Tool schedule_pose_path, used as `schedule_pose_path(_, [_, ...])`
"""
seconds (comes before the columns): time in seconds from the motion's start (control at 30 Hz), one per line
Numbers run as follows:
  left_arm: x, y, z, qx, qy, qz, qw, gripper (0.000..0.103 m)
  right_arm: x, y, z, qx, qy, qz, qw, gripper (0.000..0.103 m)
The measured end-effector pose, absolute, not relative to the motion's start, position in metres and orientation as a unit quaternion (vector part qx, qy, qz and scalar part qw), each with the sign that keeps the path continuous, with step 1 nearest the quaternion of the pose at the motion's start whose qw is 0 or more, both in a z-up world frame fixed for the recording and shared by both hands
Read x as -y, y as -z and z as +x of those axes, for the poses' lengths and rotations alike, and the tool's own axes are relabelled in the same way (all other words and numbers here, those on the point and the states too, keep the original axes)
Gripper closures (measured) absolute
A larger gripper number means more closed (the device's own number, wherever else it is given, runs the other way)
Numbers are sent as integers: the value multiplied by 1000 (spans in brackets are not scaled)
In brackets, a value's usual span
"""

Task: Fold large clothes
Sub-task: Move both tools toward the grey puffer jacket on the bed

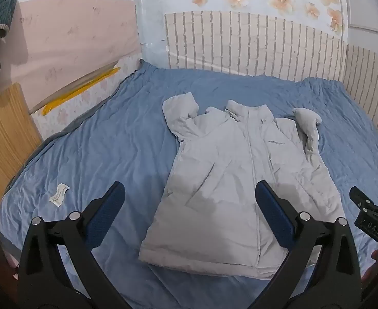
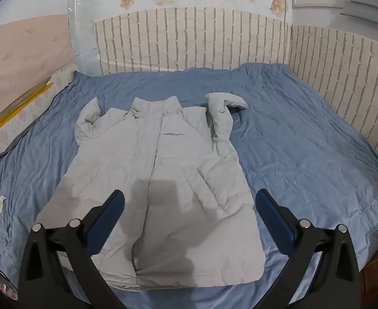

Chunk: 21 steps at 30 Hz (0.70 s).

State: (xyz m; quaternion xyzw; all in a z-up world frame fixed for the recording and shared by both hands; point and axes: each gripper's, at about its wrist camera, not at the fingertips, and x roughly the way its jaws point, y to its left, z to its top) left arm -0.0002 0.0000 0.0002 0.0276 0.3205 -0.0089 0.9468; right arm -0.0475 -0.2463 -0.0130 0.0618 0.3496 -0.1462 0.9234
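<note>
Jacket lies flat, front up, on the blue bed. Left gripper and right gripper both have jaws spread wide, empty. I'd tuck the sleeves inward first.

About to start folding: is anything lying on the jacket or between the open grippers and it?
Nothing visible. The grey puffer jacket lies flat and bare on the blue bedspread; the left gripper and right gripper hover open above its hem. A small white tag lies off to the side.
</note>
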Motion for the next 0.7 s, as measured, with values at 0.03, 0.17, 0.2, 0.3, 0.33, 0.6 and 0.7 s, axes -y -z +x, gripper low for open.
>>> schedule_pose_path(0.03, [0, 0, 0, -323, 9, 28, 946, 3, 245, 13, -48, -350, 146, 62, 923, 2])
schedule_pose_path(0.17, [0, 0, 0, -320, 8, 31, 947, 3, 245, 14, -47, -352, 146, 57, 923, 1])
schedule_pose_path(0.2, [-1, 2, 0, -320, 7, 32, 947, 3, 245, 15, -47, -353, 146, 57, 923, 2])
schedule_pose_path(0.3, [-6, 7, 0, -322, 7, 34, 946, 3, 247, 12, -48, -352, 151, 55, 922, 2])
schedule_pose_path(0.33, [-7, 8, 1, -324, 7, 34, 945, 3, 247, 12, -48, -351, 150, 54, 923, 2])
schedule_pose_path(0.6, [-8, 8, 0, -324, -1, 44, 945, 3, 245, 13, -48, -349, 150, 50, 924, 2])
schedule_pose_path(0.7, [-7, 10, 0, -326, -3, 46, 944, 3, 242, 13, -49, -350, 150, 50, 923, 2])
